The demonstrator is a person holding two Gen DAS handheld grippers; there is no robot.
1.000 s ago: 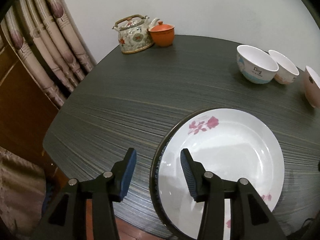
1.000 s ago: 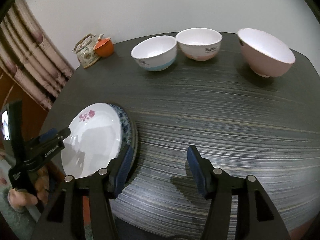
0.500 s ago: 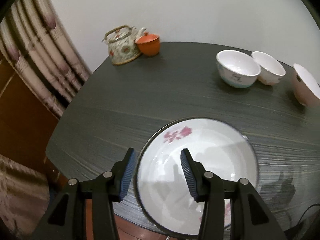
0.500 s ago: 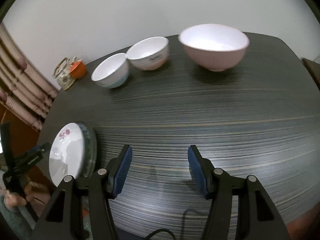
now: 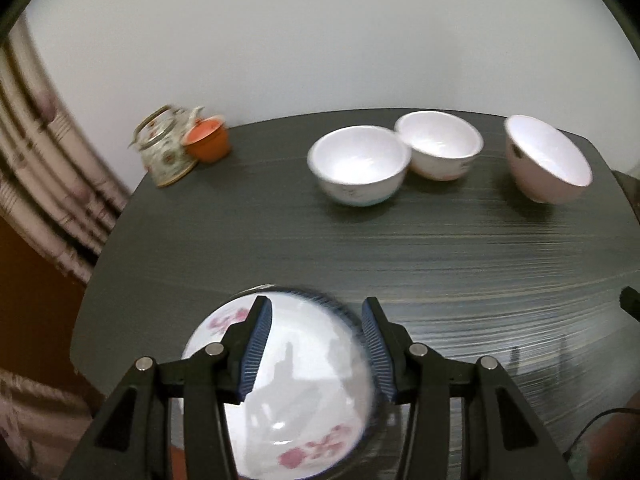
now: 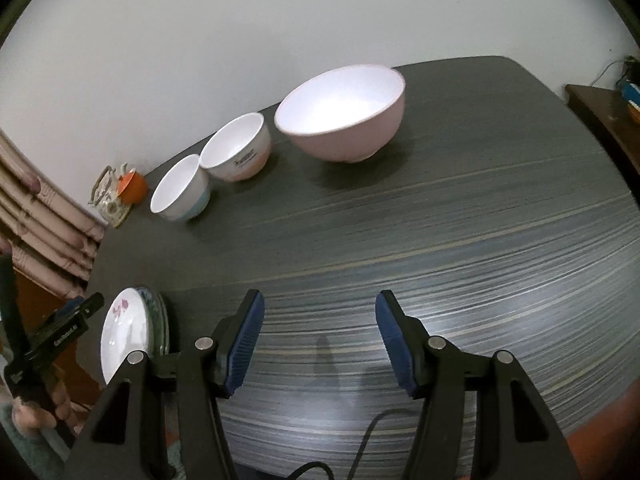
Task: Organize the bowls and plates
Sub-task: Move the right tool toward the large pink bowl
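A white plate with pink flowers [image 5: 296,392] lies on a blue-rimmed plate at the table's near left corner; the stack also shows in the right wrist view [image 6: 128,332]. My left gripper [image 5: 316,352] is open and empty above the plate. Three bowls stand at the back: a blue-banded bowl [image 5: 358,164] [image 6: 180,190], a white bowl with a pink base [image 5: 440,144] [image 6: 238,146] and a large pink bowl [image 5: 546,160] [image 6: 342,114]. My right gripper [image 6: 320,340] is open and empty over the table's near middle. The left gripper [image 6: 76,312] shows at the left edge.
A floral teapot [image 5: 166,146] and an orange lidded cup [image 5: 208,142] stand at the back left of the dark striped table [image 6: 460,248]. Curtains [image 5: 44,184] hang left. A dark wooden side shelf [image 6: 604,112] is at the right. A cable [image 6: 368,436] hangs near the front edge.
My left gripper has pulled back and tilted up, so the plate stack sits lower and the bowls come into view. My right gripper has swung right, toward the pink bowl. Both stay open.
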